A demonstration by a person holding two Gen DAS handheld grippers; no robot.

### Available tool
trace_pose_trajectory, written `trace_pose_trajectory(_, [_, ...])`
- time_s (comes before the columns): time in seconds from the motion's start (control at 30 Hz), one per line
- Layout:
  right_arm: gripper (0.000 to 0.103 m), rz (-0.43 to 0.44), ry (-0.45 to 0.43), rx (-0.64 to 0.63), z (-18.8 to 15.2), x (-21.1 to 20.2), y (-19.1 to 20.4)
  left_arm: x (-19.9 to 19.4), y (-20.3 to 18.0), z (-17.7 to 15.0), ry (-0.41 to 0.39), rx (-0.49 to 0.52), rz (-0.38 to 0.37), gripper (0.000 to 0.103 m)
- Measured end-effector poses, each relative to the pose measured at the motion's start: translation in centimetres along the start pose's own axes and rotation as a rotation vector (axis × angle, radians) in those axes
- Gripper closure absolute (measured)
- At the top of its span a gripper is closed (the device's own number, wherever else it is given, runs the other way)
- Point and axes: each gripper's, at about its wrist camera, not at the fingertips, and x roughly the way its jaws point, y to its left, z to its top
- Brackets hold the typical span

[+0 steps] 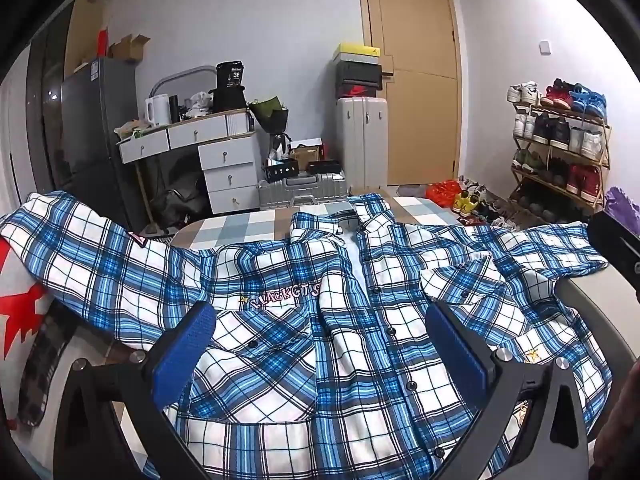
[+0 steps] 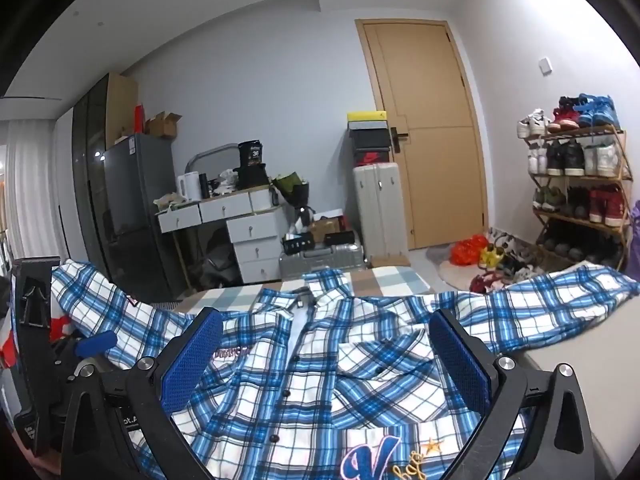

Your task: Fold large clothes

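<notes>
A large blue-and-white plaid shirt (image 1: 280,364) lies spread front-up and buttoned on the bed (image 1: 240,228), collar at the far side and both sleeves stretched outward. My left gripper (image 1: 318,316) hovers over the shirt's lower front, blue pads wide apart with nothing between them. My right gripper (image 2: 324,320) hangs open over the chest pocket area of the shirt (image 2: 320,384), also holding nothing. The left gripper's black frame and a blue pad (image 2: 96,340) show at the left of the right wrist view. Part of the right gripper's black body (image 1: 616,248) shows at the right edge of the left wrist view.
A red-and-white cushion (image 1: 24,308) lies under the left sleeve. Beyond the bed stand a white drawer desk (image 1: 224,160), a silver suitcase (image 1: 300,192), an upright pale suitcase (image 1: 362,140), a wooden door (image 1: 416,80) and a shoe rack (image 1: 560,148).
</notes>
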Motion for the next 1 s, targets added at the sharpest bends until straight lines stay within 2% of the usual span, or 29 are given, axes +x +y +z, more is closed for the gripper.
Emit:
trace_pose_trajectory(0.27, [0.0, -0.002, 0.002, -0.013, -1.4, 0.3, 1.3, 0.0, 0.1, -0.1, -0.004, -0.006, 0.001, 0.001])
trace_pose_trajectory(1.0, [0.0, 0.008, 0.006, -0.008, -1.7, 0.5, 1.3, 0.1, 0.3, -0.3, 0.006, -0.015, -0.006, 0.001])
